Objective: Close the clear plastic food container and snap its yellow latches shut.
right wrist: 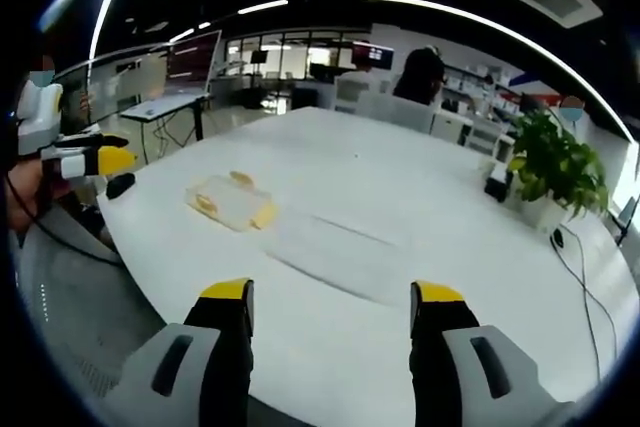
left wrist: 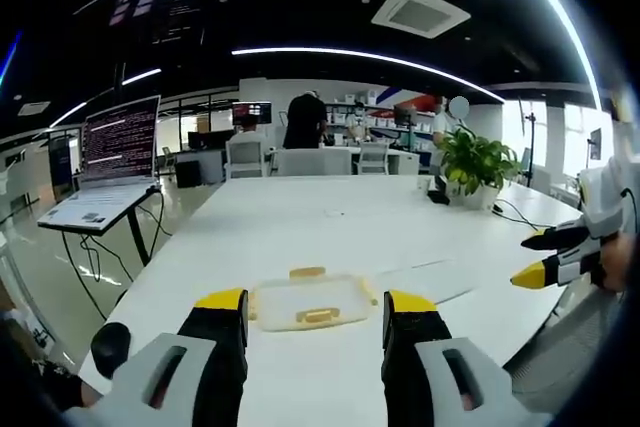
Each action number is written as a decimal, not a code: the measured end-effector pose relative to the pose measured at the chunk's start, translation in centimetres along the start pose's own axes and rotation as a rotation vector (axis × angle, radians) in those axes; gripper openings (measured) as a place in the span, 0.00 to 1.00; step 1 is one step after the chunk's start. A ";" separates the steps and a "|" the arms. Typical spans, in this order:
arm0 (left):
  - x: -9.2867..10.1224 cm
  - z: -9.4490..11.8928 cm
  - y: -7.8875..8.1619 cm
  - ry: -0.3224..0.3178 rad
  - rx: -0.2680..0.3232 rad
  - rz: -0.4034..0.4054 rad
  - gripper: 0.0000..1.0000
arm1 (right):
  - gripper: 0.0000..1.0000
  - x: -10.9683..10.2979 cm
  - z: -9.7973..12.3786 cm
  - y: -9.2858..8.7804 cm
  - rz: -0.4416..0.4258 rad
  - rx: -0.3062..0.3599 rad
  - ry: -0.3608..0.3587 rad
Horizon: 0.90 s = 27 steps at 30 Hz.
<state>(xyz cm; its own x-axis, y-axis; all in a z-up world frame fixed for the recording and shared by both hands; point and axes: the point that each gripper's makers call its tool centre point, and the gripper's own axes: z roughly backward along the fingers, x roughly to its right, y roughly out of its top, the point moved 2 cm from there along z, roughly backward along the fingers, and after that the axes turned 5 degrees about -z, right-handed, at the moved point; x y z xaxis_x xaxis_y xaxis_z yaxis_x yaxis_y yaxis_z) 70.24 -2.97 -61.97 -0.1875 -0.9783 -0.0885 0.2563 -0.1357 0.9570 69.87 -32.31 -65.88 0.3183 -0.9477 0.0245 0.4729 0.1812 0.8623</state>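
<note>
The clear plastic food container (left wrist: 300, 299) lies flat on the white table (left wrist: 330, 217) near its front edge, with yellow latches on its sides; whether they are snapped down I cannot tell. My left gripper (left wrist: 316, 301) hovers short of it, open, with nothing between its jaws. My right gripper (left wrist: 550, 257) comes in from the right, beyond the table's edge. In the right gripper view the container (right wrist: 232, 202) sits well ahead to the left, the right gripper (right wrist: 332, 292) is open and holds nothing, and the left gripper (right wrist: 95, 159) shows at the far left.
A faint flat rectangular patch (right wrist: 335, 247) lies beside the container; what it is I cannot tell. A potted plant (right wrist: 555, 172) and cables stand at the table's far right. A laptop on a stand (left wrist: 110, 172) is off to the left. Chairs and people are beyond the far end.
</note>
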 end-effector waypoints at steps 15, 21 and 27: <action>0.8 -0.8 -1.3 -0.016 -0.085 -0.066 0.48 | 0.62 -1.6 0.0 0.3 -0.097 0.030 0.151; 0.7 -1.0 -1.7 -0.008 -0.113 -0.095 0.47 | 0.61 -1.7 0.0 0.4 -0.106 0.038 0.161; 0.8 -0.7 -1.4 -0.017 -0.096 -0.048 0.49 | 0.62 -1.8 0.0 0.1 -0.120 0.014 0.173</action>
<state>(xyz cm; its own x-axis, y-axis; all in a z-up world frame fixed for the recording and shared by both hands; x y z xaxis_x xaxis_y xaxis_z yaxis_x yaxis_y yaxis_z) 70.39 -3.69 -63.62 -0.2179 -0.9676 -0.1277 0.3365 -0.1973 0.9208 69.33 -30.61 -65.88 0.3977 -0.9026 -0.1649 0.5046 0.0651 0.8609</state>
